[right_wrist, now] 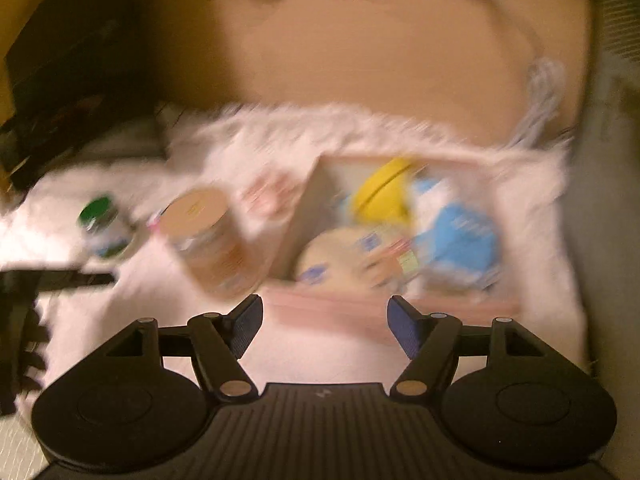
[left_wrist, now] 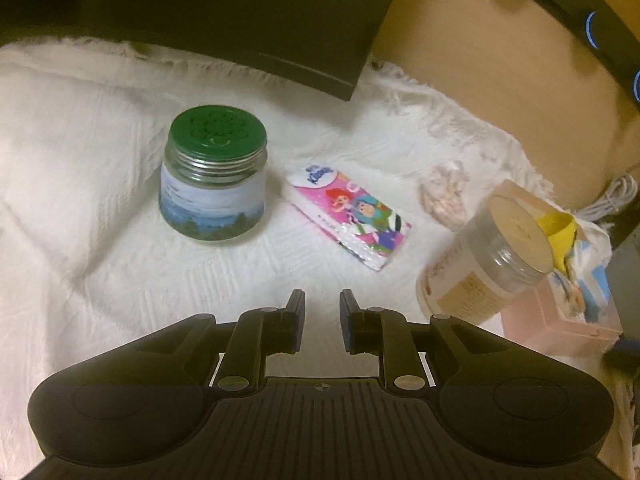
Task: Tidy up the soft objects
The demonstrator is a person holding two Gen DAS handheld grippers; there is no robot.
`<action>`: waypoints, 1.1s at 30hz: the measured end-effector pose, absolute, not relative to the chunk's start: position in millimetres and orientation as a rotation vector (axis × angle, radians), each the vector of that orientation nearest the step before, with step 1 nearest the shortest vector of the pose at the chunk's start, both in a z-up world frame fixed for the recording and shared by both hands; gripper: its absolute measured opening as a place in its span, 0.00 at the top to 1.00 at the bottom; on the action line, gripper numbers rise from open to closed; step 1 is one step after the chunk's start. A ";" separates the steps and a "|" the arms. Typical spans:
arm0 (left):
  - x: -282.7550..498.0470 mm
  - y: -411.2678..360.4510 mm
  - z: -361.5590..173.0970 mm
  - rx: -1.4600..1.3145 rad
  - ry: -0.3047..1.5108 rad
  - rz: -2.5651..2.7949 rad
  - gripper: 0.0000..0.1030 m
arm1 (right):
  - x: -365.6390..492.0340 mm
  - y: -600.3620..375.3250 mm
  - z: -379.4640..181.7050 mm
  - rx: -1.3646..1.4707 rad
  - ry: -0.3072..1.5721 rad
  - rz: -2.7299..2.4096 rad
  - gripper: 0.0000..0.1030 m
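Observation:
A cartoon-printed tissue pack lies flat on the white cloth, ahead and right of my left gripper, which is open with a narrow gap and empty. A small pinkish soft item lies farther right. A pink box holds several soft items: a yellow one, a blue-and-white pack and a round pale pack. My right gripper is wide open and empty, just in front of the box. The right wrist view is blurred.
A green-lidded glass jar stands left of the tissue pack. A clear jar with a tan lid stands against the pink box. A dark box sits behind. A white cable lies on the tan surface.

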State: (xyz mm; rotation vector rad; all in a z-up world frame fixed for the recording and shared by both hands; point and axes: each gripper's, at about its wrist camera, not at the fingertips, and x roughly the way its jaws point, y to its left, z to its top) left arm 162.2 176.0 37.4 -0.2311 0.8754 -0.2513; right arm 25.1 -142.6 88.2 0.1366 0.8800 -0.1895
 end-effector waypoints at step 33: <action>180.0 160.9 21.6 -0.217 0.950 -0.321 0.80 | 35.2 -94.0 -0.4 -0.003 1.197 -0.139 0.00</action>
